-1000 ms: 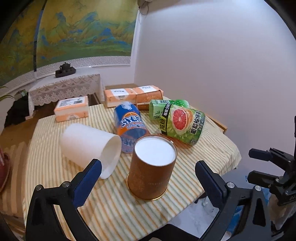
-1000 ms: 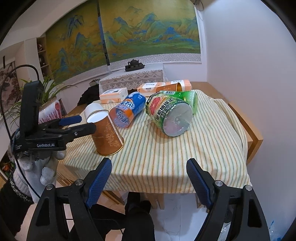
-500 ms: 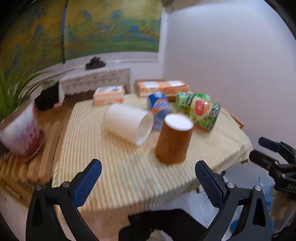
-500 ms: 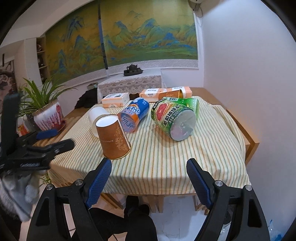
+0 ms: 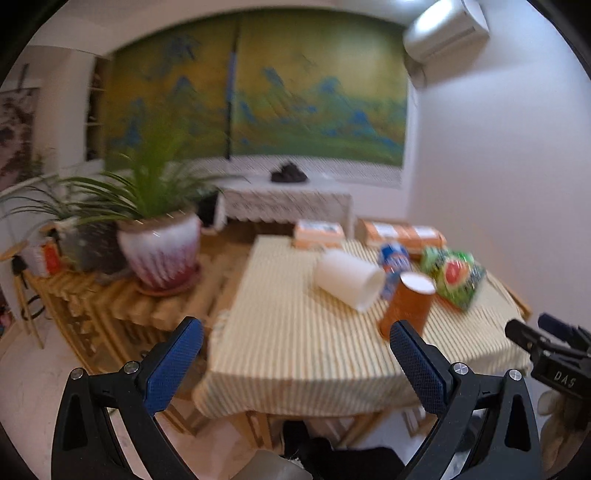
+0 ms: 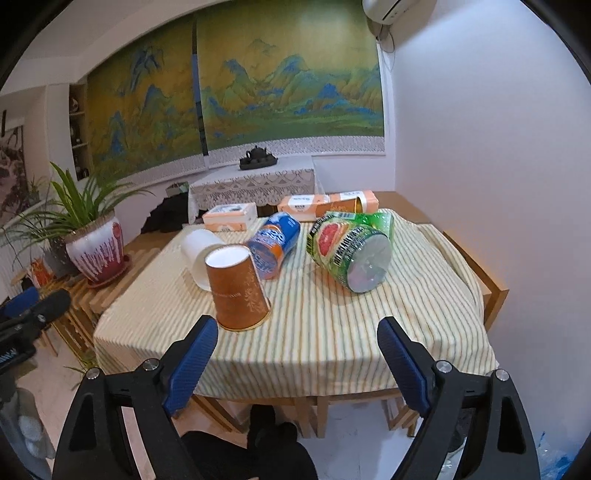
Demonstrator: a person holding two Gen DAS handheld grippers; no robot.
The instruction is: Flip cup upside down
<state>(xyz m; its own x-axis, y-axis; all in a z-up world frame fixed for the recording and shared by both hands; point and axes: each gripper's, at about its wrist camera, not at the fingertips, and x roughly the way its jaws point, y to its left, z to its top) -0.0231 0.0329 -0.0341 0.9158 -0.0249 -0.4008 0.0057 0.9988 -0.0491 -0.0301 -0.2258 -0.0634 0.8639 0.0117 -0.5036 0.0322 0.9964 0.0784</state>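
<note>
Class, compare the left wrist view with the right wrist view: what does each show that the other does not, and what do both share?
Only the left wrist view shows the open left gripper close up and the whole air conditioner. Only the right wrist view shows the open right gripper close up and the table's bare right edge. Both show the upside-down brown cup, white cup, plant pot and painting.

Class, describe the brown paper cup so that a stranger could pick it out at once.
Find the striped tablecloth. Near its front left corner stands the brown paper cup, mouth down. The white cup and blue cup behind it lie on their sides.
</note>
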